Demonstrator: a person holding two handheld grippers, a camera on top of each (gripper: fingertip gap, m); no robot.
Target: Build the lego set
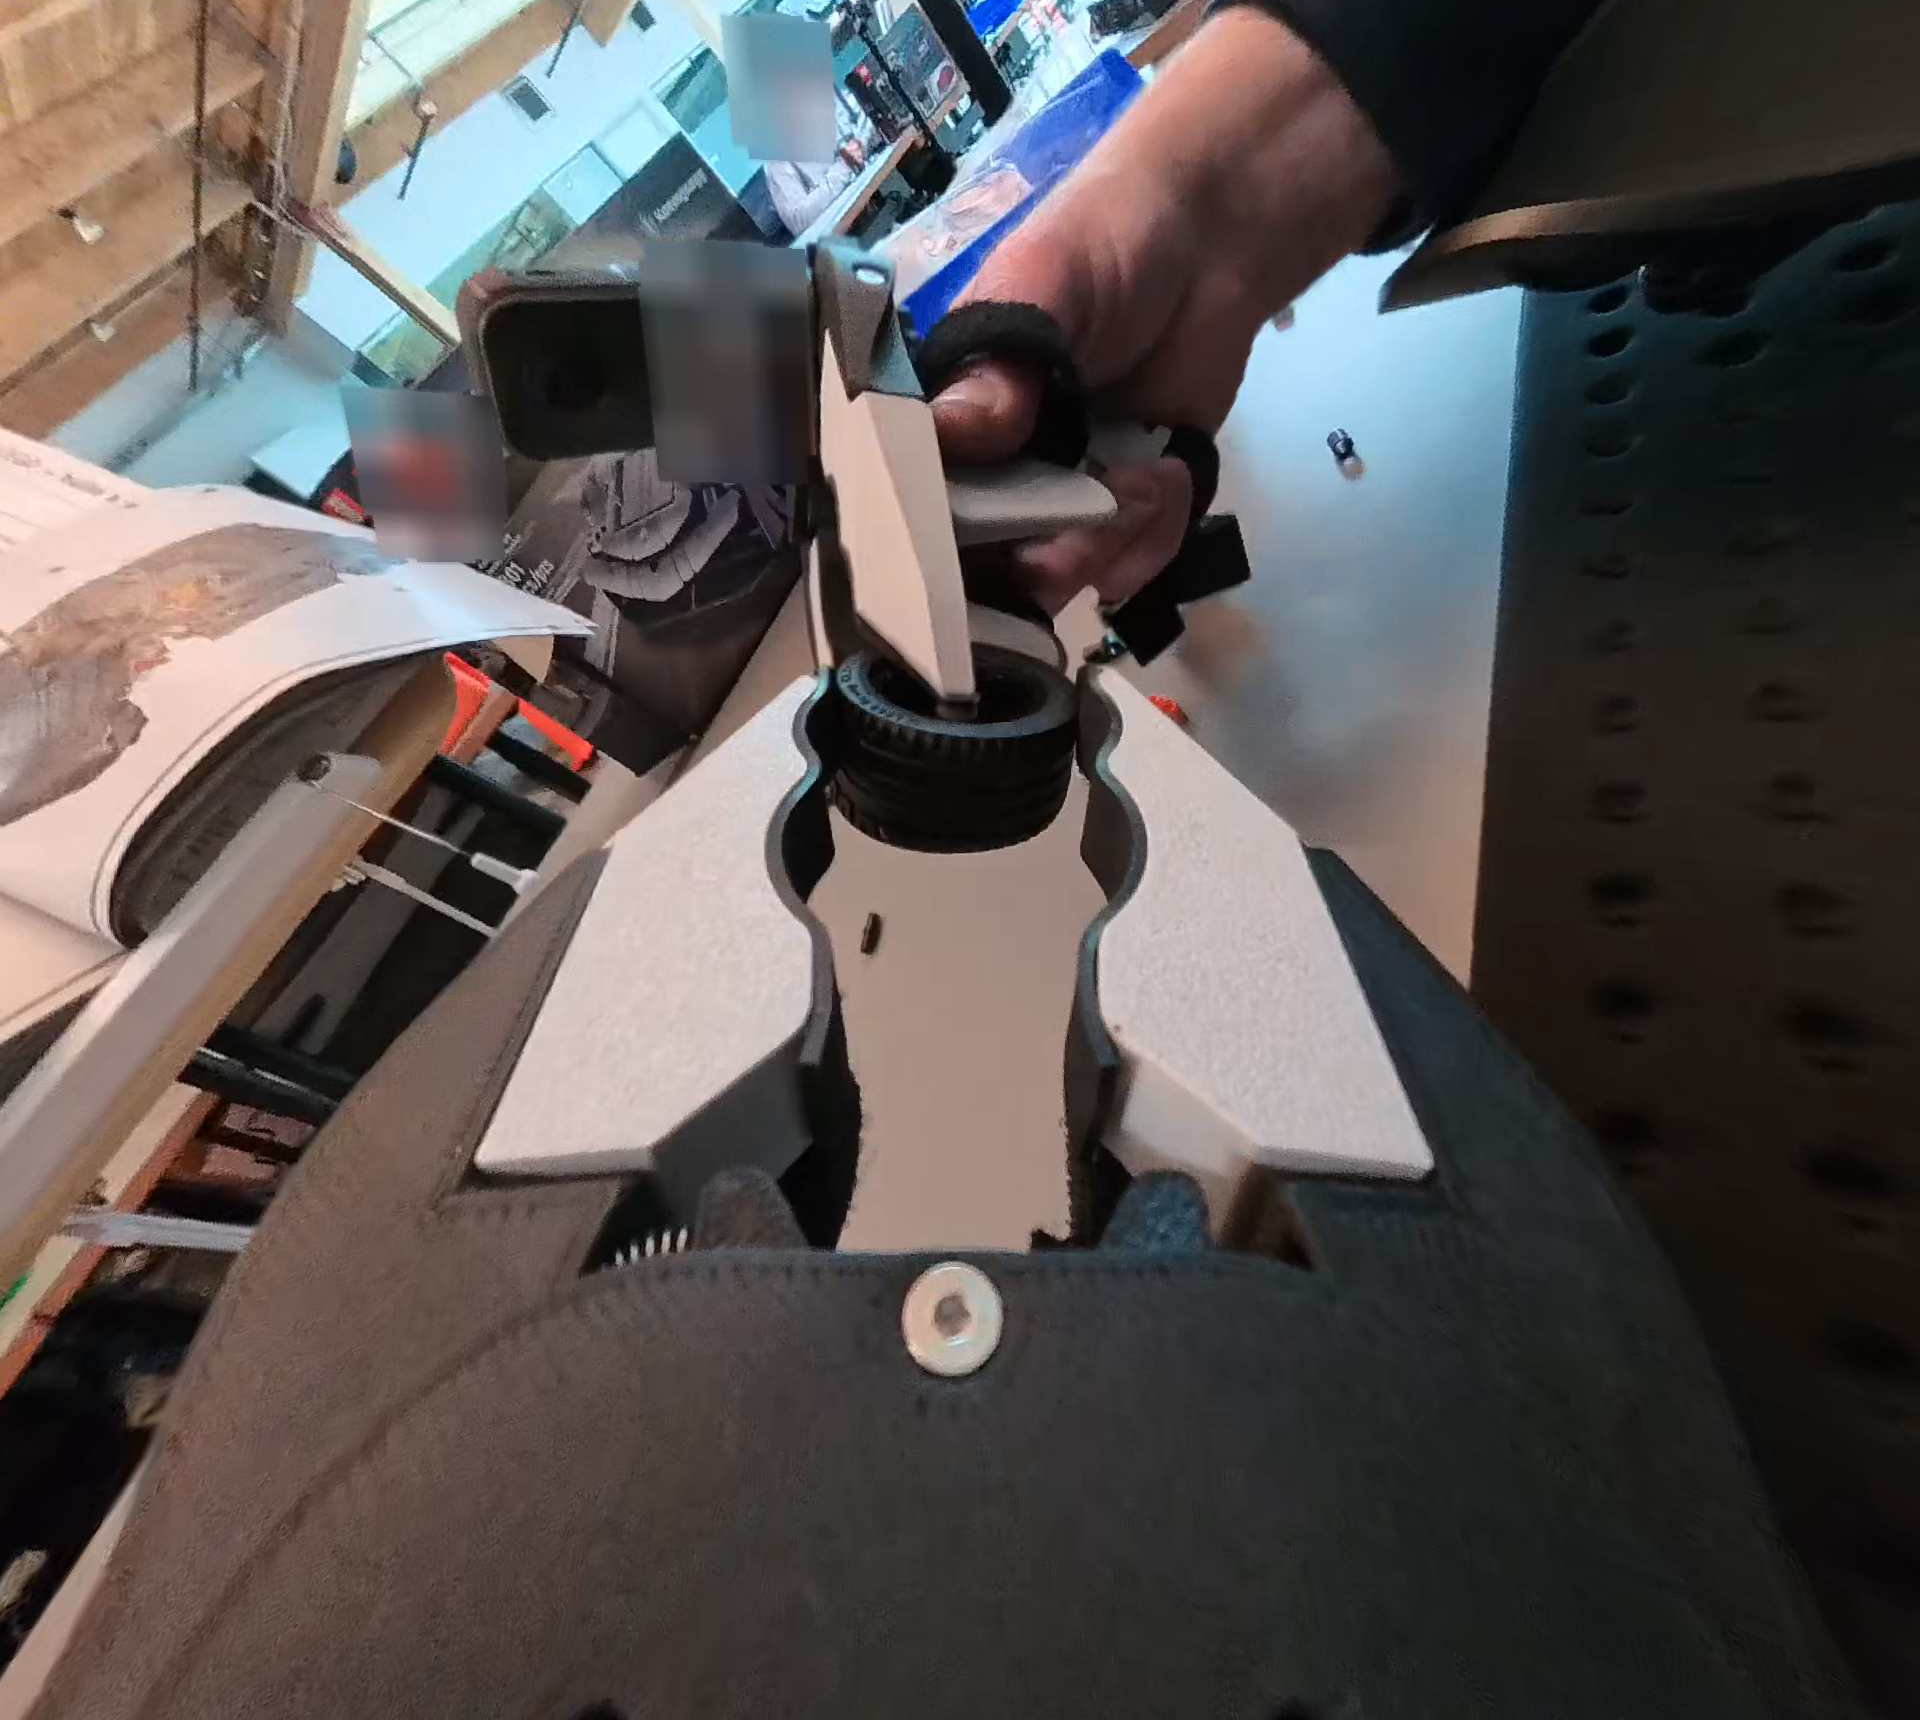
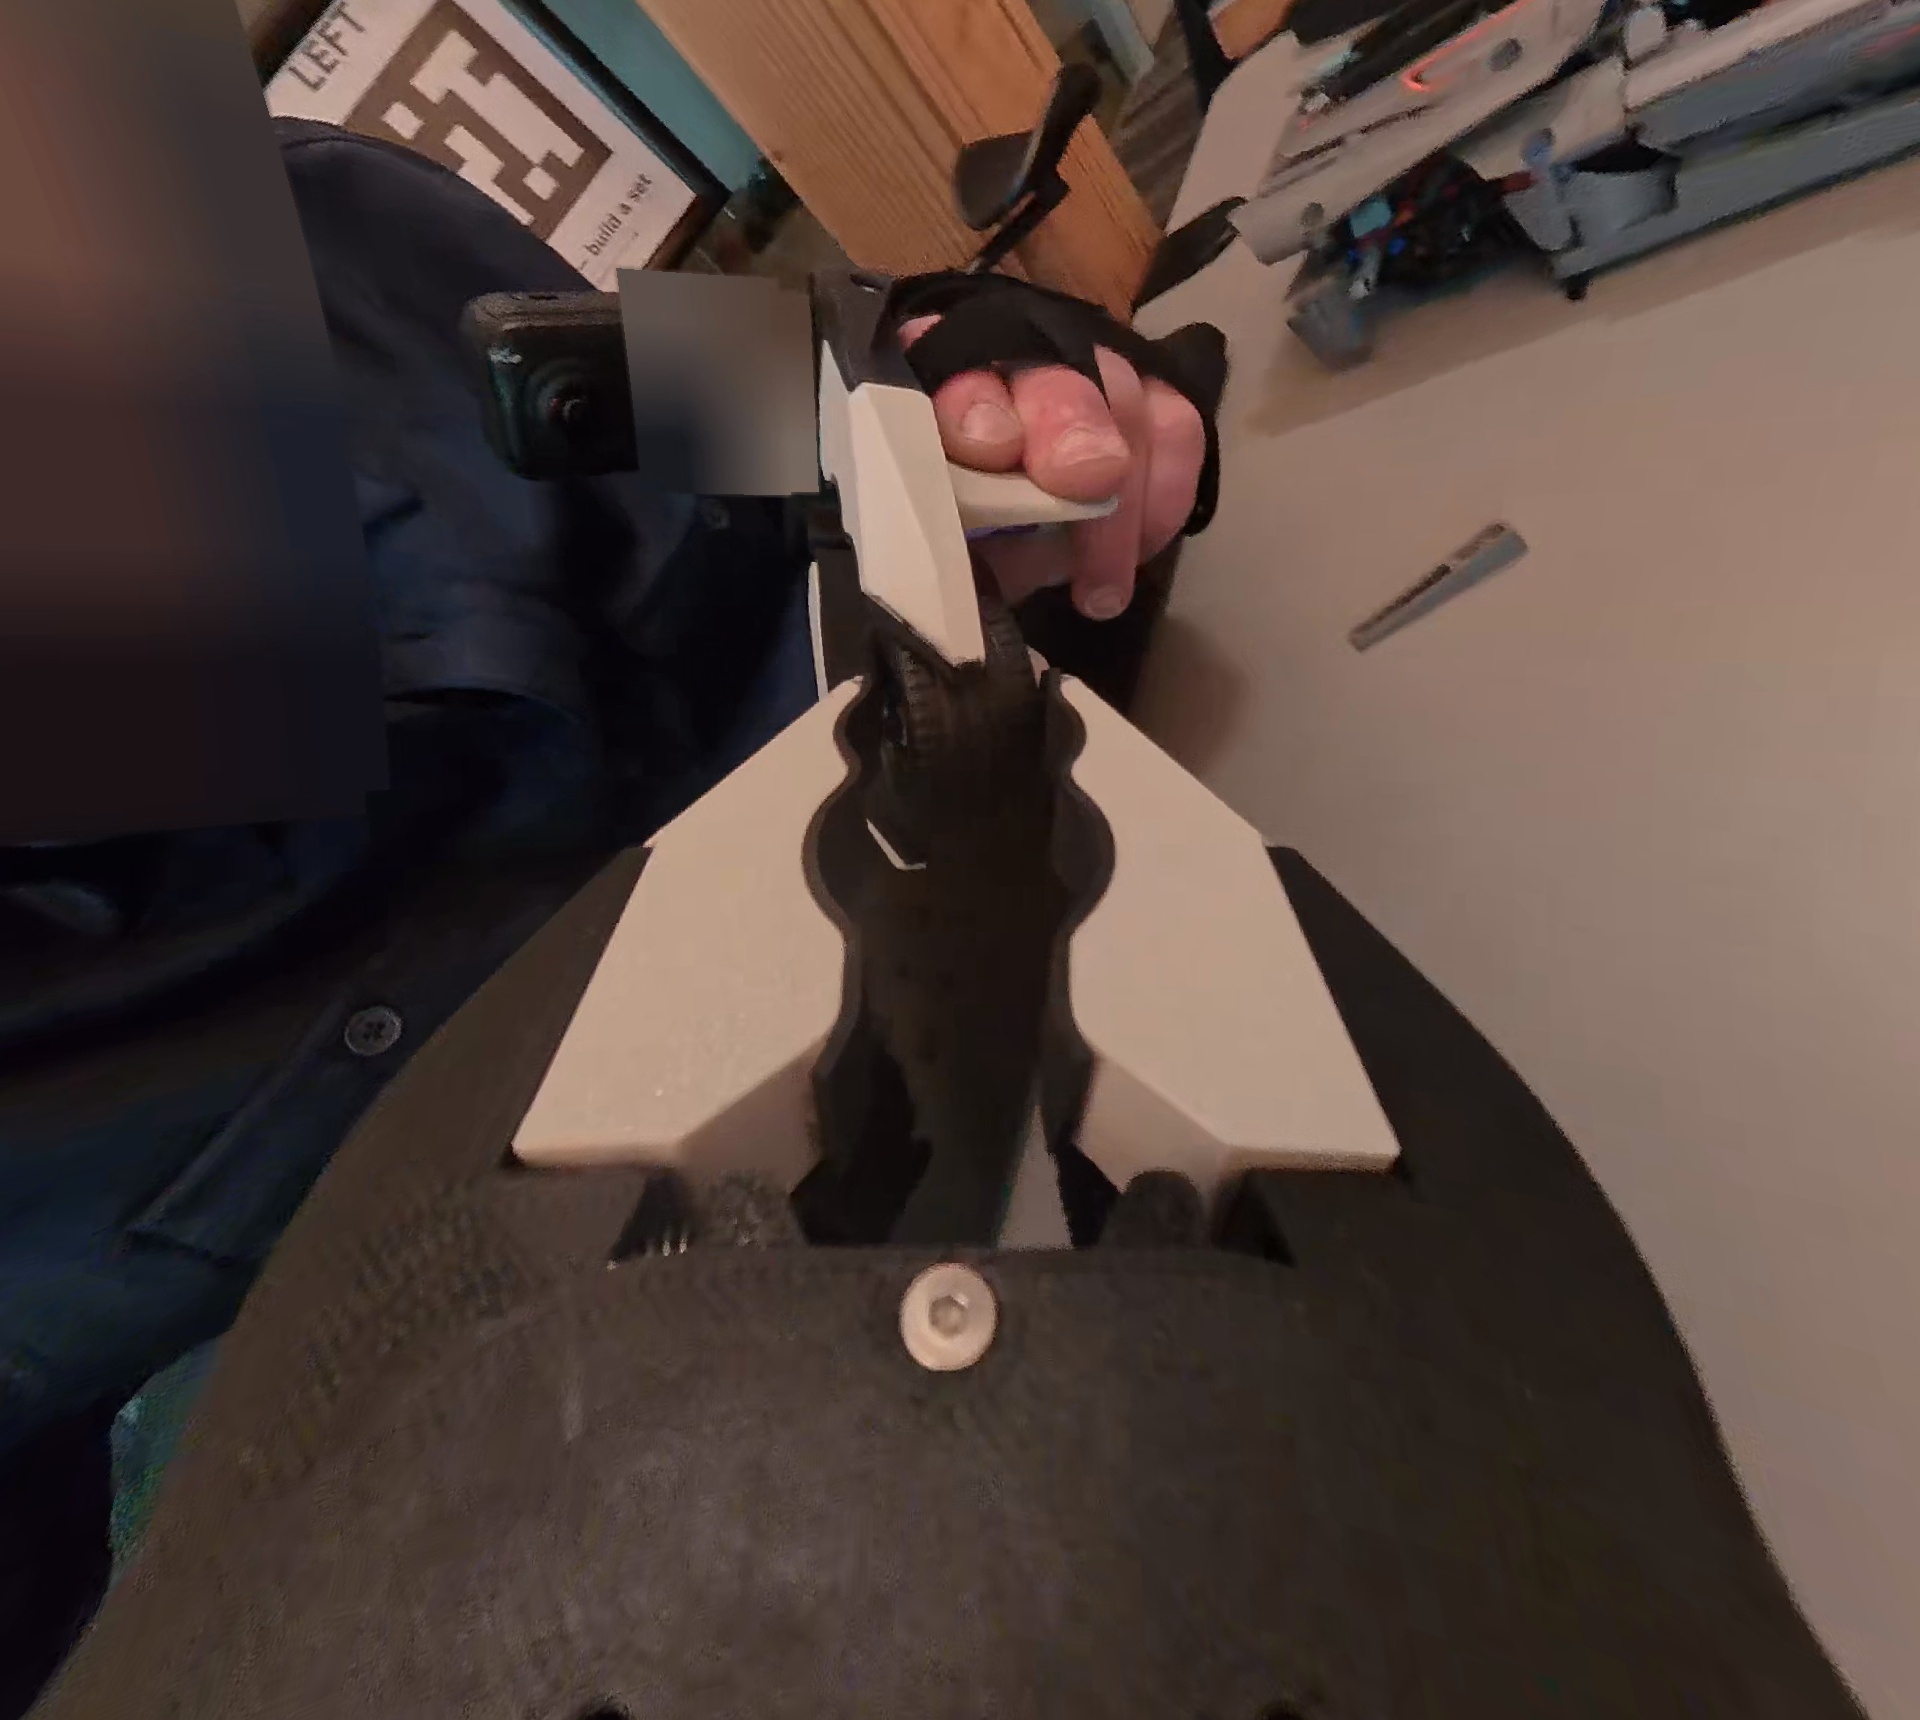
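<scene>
Up close in the left wrist view, the left gripper has its two white fingers clamped on a black lego tyre, held at the fingertips w/ the hollow side facing up. The right gripper comes in from above, tip of one white finger poking into the tyre's centre; its camera body sits to the left and a person's hand w/ black finger straps grips it. An open instruction booklet lies at the left on the table, a dark box behind it. Right wrist view next: right gripper jaws are closed down around the tyre area, but dark shadow makes it hard to tell what exactly they pinch, so can't tell if it's really gripping. The left gripper's white finger overlaps the tyre from above, hand strapped to it. A grey lego model sits far right on the table, and a loose grey bar lies apart from it.
</scene>
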